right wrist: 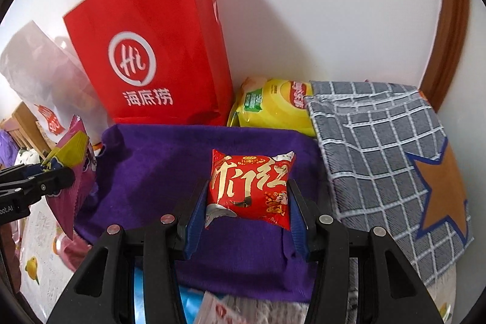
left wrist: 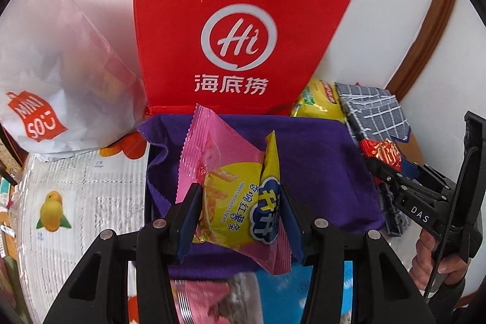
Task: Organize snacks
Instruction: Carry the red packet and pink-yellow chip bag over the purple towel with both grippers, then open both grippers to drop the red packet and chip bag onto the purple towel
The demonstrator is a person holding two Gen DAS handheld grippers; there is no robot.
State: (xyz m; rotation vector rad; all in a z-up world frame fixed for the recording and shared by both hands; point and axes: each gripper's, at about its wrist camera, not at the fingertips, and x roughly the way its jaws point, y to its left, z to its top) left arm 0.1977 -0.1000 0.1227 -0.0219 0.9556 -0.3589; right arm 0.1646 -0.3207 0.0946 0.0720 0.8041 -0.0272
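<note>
step: carrying snacks over purple cloth (right wrist: 158, 172) | L gripper (left wrist: 240, 217) pinching pink-yellow pkt (left wrist: 231, 196) | R gripper (right wrist: 249, 202) pinching red pkt (right wrist: 250, 187) | next: lower, release onto cloth

Left gripper (left wrist: 240, 211) clamped on a pink-and-yellow sweet potato stick packet (left wrist: 234, 187) above a purple cloth (left wrist: 319, 160).

At 12 o'clock stands a red paper bag (left wrist: 243, 20); at 10 o'clock a white bag (left wrist: 57, 81); at 2 o'clock a yellow chip bag (left wrist: 319, 105) beside a grey checked cloth (left wrist: 373, 108). At 3 o'clock the right gripper (left wrist: 382, 163) grips a red snack packet (left wrist: 384, 155), a hand (left wrist: 437, 260) behind it.
</note>
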